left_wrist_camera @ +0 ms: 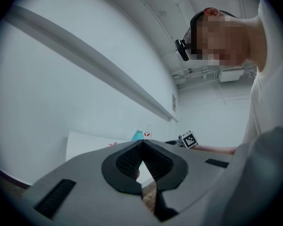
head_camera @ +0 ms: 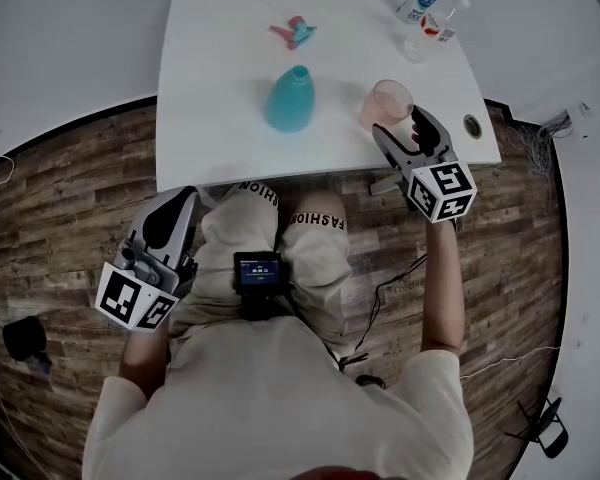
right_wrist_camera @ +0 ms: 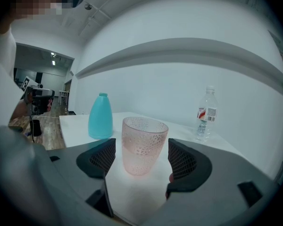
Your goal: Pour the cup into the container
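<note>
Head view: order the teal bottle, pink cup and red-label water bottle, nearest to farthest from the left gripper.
From the left gripper, held just off the near edge of the table:
1. Teal bottle, middle of the table.
2. Pink cup, right side, towards the near edge.
3. Red-label water bottle, far right corner.

Table (head_camera: 220,58): cup (head_camera: 388,103), container (head_camera: 291,99), perhaps sprayer (head_camera: 294,32)

Head view: from above the person, steeply down on the white table (head_camera: 230,68) and lap | Left gripper view: low, off the table's near edge, tilted slightly up towards the wall | Right gripper view: at tabletop height, close on the pink cup (right_wrist_camera: 142,145) | Shared: blue bottle (head_camera: 290,100) in all three
</note>
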Tool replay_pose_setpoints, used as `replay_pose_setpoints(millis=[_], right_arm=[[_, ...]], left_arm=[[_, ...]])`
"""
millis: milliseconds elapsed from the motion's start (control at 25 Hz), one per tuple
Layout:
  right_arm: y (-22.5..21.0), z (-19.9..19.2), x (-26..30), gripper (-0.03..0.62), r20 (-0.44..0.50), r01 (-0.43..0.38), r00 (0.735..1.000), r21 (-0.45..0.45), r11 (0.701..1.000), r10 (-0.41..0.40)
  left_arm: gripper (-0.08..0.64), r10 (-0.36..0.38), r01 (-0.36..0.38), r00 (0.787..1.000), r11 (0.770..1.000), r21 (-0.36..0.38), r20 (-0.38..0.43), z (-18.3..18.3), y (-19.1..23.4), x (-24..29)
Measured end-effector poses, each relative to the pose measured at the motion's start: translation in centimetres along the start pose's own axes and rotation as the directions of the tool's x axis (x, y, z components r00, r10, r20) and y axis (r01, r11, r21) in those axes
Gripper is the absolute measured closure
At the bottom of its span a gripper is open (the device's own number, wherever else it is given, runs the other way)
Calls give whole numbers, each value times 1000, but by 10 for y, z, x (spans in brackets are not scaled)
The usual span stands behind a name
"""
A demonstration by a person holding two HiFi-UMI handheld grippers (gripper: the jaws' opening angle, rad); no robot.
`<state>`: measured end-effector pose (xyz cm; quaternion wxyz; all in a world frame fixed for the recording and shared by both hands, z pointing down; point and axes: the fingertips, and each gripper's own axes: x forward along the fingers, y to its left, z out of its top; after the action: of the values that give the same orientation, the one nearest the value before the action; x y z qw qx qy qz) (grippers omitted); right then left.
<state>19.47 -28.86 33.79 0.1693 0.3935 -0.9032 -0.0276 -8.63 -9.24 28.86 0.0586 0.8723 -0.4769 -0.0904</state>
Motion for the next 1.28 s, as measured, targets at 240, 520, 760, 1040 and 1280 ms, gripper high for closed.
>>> replay_pose_setpoints(millis=[240, 520, 760, 1040, 1280], right_arm=[[4, 1, -4, 262, 9, -6, 1000, -7, 1000, 6], [8, 4, -10, 262, 28, -9, 1000, -8, 1000, 9], [6, 0, -15, 262, 23, -1, 1000, -2, 1000, 1], [3, -4, -17, 262, 8, 8, 1000, -3, 1000, -8], [0, 3, -19, 262, 8, 20, 1000, -12, 1000, -20]], left_arm=[[549, -12, 12, 1000, 1000, 4, -2, 0, -4, 7], [549, -2, 2, 1000, 1000, -1, -18, -6, -4, 9], [548, -1, 0, 1000, 1000, -2, -17, -6, -5, 7], [548, -8, 8, 1000, 1000, -7, -10, -6, -5, 7], [549, -36, 36, 999, 999, 13, 6, 6, -8, 16]])
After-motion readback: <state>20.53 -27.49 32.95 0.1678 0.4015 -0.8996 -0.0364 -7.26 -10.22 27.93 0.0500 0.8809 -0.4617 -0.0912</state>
